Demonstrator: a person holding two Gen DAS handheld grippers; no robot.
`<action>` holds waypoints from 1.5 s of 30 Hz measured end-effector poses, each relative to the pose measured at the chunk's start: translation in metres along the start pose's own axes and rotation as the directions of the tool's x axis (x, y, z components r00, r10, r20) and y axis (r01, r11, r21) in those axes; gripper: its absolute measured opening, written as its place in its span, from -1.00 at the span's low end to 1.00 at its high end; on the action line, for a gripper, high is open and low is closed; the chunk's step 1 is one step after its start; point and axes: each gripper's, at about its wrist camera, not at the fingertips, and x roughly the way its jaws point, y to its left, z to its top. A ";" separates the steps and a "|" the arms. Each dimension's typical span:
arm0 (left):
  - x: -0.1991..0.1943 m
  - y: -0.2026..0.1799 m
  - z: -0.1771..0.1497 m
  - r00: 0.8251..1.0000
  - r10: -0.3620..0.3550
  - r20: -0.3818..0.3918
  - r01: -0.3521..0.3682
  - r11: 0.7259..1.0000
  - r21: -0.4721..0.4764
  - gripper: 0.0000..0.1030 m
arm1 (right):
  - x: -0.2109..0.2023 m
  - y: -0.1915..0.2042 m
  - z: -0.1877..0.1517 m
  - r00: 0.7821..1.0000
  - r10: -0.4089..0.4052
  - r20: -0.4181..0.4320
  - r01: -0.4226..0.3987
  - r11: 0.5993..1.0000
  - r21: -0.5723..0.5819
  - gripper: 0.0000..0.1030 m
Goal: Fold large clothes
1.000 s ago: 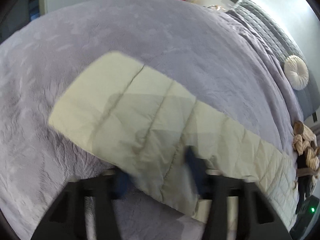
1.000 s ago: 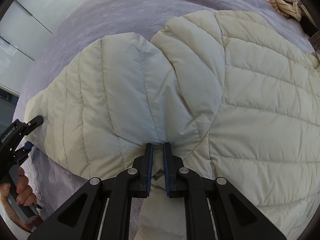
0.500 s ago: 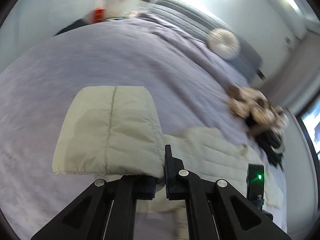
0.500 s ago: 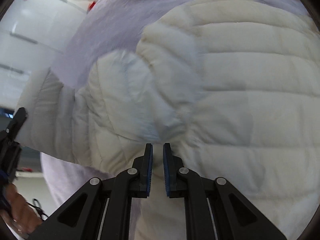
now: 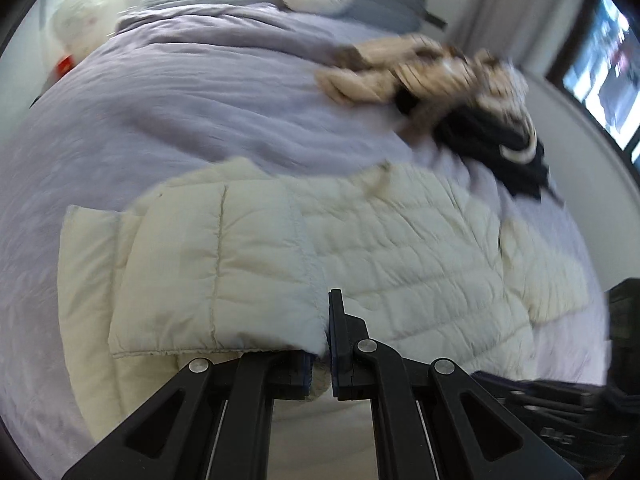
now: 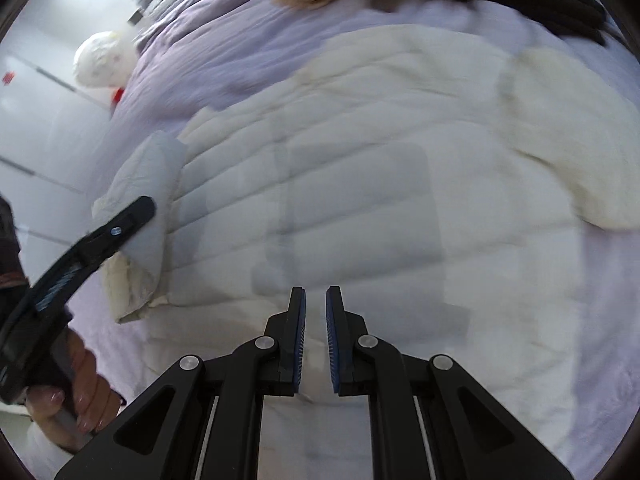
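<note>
My left gripper [image 5: 318,344] pinches the cuff edge of a sleeve [image 5: 216,276], laid over the cream quilted puffer jacket [image 5: 400,248] spread across the lavender bedspread [image 5: 160,120] near its front edge. My right gripper [image 6: 316,344] hovers slightly parted, holding nothing. The jacket looks light, puffy and slippery, so I judge seams and hems the safest holds

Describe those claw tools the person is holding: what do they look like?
Each gripper is matte black plastic: two flat fingers lined with ribbed blue pads, angular linkage arms and round silver rivets. The left gripper matches it. The bare hand has glossy pale nails.
</note>
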 end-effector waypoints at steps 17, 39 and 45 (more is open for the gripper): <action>0.033 -0.085 -0.021 0.989 0.142 -0.028 -0.135 0.975 0.177 1.00 | -0.039 -0.096 -0.026 0.998 -0.047 0.044 0.041 0.990 0.133 -0.77; -0.033 0.158 -0.046 0.900 0.429 -0.079 -0.436 0.878 -0.198 1.00 | 0.018 0.087 0.005 0.961 -0.211 0.180 0.267 0.881 -0.391 0.51; -0.019 0.176 -0.062 0.895 0.431 -0.117 -0.447 0.865 -0.228 1.00 | 0.020 0.057 0.028 0.978 -0.139 0.155 0.166 0.969 -0.183 -0.89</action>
